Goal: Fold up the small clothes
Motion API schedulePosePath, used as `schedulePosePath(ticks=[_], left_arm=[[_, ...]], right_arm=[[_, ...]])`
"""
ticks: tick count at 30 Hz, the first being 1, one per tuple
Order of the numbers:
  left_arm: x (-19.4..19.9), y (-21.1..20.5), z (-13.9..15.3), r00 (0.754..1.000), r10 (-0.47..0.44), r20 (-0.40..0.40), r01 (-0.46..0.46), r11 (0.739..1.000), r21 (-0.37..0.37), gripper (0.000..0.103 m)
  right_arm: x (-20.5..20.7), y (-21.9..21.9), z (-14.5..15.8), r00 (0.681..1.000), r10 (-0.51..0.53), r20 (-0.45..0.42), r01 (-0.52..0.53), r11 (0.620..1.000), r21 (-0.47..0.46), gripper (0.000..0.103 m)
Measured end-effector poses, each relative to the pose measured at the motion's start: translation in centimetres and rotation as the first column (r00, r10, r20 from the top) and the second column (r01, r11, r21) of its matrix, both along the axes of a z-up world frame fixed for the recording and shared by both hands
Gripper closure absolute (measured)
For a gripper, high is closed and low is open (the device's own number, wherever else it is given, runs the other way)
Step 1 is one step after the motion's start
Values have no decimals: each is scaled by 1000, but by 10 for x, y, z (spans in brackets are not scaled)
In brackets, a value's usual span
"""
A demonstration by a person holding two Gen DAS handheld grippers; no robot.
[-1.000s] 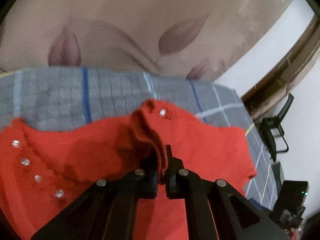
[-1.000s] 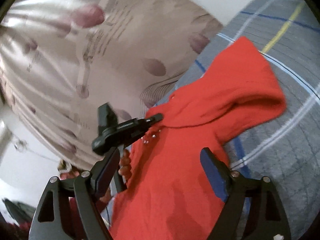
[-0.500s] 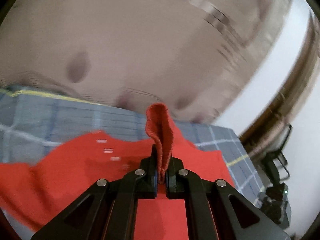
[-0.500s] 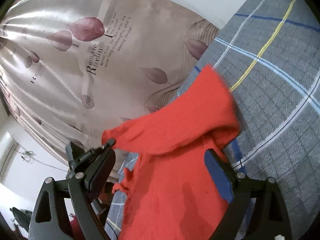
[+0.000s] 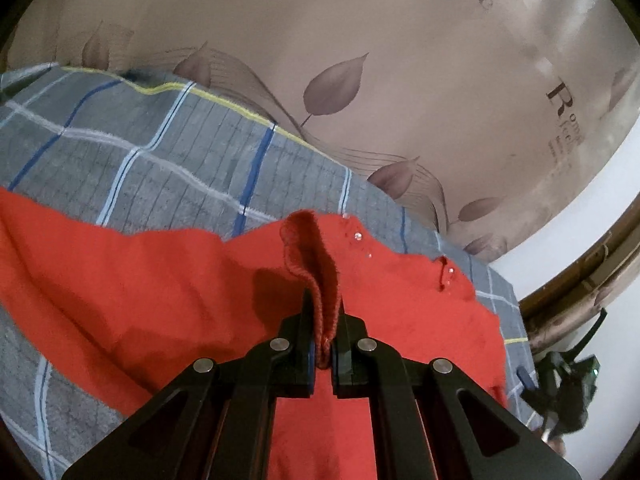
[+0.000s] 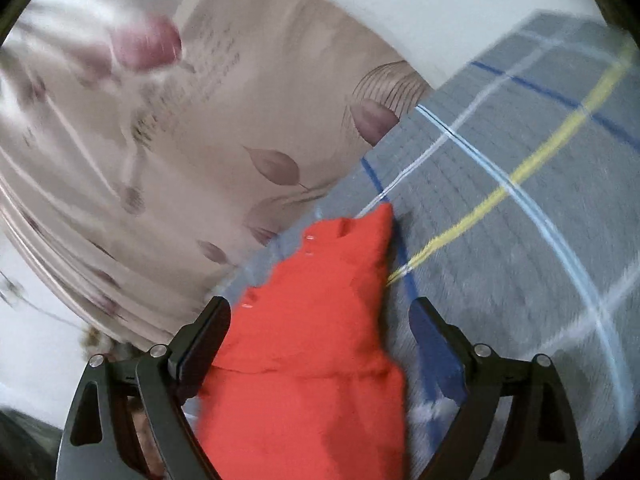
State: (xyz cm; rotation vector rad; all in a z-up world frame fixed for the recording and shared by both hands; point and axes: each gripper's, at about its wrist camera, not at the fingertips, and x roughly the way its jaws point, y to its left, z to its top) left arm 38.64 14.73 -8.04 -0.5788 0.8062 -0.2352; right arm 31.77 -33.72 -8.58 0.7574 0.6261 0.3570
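A small red knit garment (image 5: 168,280) with shiny buttons lies spread on a grey plaid bedsheet (image 5: 140,148). My left gripper (image 5: 323,320) is shut on a ribbed edge of the garment, which stands up as a fold between the fingers. In the right wrist view the red garment (image 6: 316,320) lies folded over on the plaid sheet (image 6: 520,208). My right gripper (image 6: 320,312) is open, its fingers either side of the garment, holding nothing. That view is blurred.
A beige curtain with leaf prints (image 5: 340,80) hangs behind the bed; it also shows in the right wrist view (image 6: 200,140). A wooden frame (image 5: 580,280) and a dark stand (image 5: 568,368) sit at the right past the bed edge.
My left gripper carried the pinched edge across the garment and came lower over it. My right gripper stayed open and swung over the folded garment.
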Motion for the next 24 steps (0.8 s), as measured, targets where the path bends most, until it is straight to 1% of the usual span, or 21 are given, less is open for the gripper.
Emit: schedulePosePath(ticks=[1,2,4,6,7,9,10,11,12,13,14,16,17,18,19,20,21,23,24], left_arm=[[-1,1,1,1000,2,-1,-2,1000,-17,98],[-3,3,3,1000,4,1,-4,1000,-29,98],[-5,4,8,1000,2,11,-2,999,-40,98],[-7,3,12,1000,-5,18,5,1000,-31,98],[-6,2,14,1000,-9,17,9,1000,-30,98],[-6,1,13,1000,-13,11,13,999,-31,98],[-6,1,13,1000,-11,8,11,1000,-29,98],[-6,2,13,1000,-9,7,10,999,-33,98],[-7,2,13,1000,-9,6,9,999,-40,98],[-8,3,13,1000,-8,3,8,999,-54,98],[-9,3,13,1000,-10,1,10,998,-65,98],[-11,-1,13,1000,-22,-4,21,996,-82,98],[-12,-5,13,999,-32,-8,32,997,-68,98],[-13,-11,11,999,-45,-16,44,998,-35,98],[-13,-16,9,999,-51,-19,50,999,-4,98],[-14,-20,7,999,-50,-21,51,998,26,98],[-14,-22,4,998,-50,-26,51,998,43,98],[-14,-20,-6,998,-36,-45,38,998,44,98],[-14,-18,-9,998,-29,-50,31,999,35,98]], right_arm=[[9,5,1,1000,5,-23,-6,998,-55,15],[20,9,0,999,13,-53,-19,995,-103,18],[38,15,-3,996,37,-85,-48,989,-137,24],[56,22,-7,991,50,-126,-72,982,-177,26],[64,24,-9,989,50,-140,-77,978,-193,32],[79,29,-15,983,69,-172,-103,974,-201,56],[86,31,-20,976,78,-202,-120,972,-201,85],[92,32,-25,969,84,-232,-132,971,-200,90],[94,32,-24,969,85,-233,-134,970,-203,92],[95,33,-20,971,85,-226,-139,962,-235,94],[94,35,-12,974,75,-212,-138,945,-298,95],[92,31,1,980,61,-188,-129,920,-371,96],[93,28,7,980,63,-188,-134,910,-391,96],[93,25,9,980,53,-191,-131,896,-423,96],[95,25,9,979,45,-199,-133,881,-454,99],[97,25,6,976,36,-216,-141,859,-491,99],[99,23,1,972,42,-231,-153,859,-489,99],[99,17,-10,966,109,-234,-197,896,-397,97],[97,15,-11,970,101,-222,-183,904,-386,95]])
